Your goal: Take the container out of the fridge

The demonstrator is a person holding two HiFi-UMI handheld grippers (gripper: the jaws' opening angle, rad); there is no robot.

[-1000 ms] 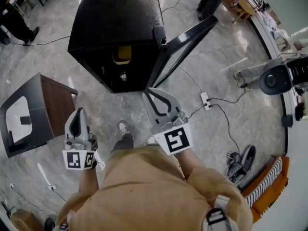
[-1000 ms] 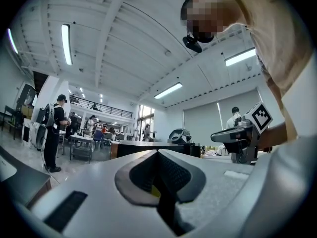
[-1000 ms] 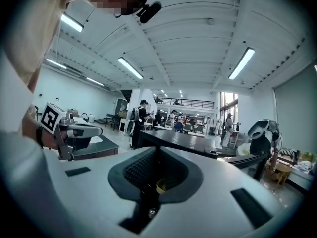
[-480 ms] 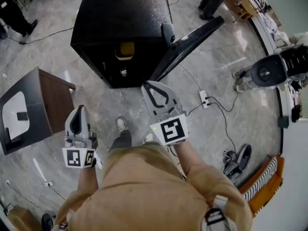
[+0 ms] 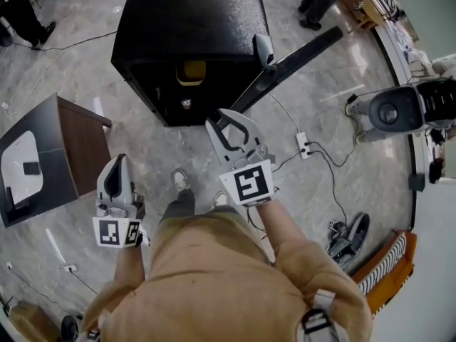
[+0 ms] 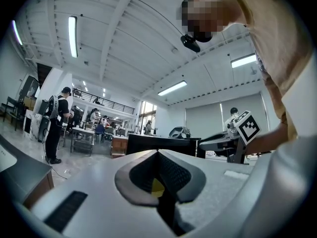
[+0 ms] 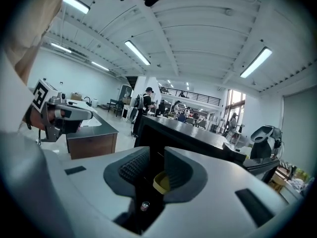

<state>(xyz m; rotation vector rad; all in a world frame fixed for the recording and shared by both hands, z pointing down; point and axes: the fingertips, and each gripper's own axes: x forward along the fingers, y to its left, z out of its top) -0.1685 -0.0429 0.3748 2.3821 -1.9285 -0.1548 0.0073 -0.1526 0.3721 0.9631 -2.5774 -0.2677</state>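
**Reaching for the yellow container in the open fridge**

The black fridge (image 5: 189, 20) stands on the floor with its door (image 5: 288, 61) swung wide open. The yellow container (image 5: 191, 72) sits inside the fridge, on the upper shelf near the front. Lower down in the fridge is a small thing (image 5: 186, 103) that I cannot make out.

The right gripper (image 5: 228, 122) is just in front of the fridge, on the door side, and it points at the opening. Its jaws are opening right now and nothing is between them. The container is well beyond them, inside the fridge. The left gripper (image 5: 116, 169) hangs well away from the fridge front. Its jaws are pressed together and it holds nothing.

I think the step now is to reach in. To do it well, the right gripper should get its jaws wide before it goes into the fridge. Then it should go in straight and level, at the height of the upper shelf, clear of the door edge. One jaw should slide to each side of the container, and only then should they close. A slow squeeze seems best, so the container does not tip or get pushed to the back of the fridge.
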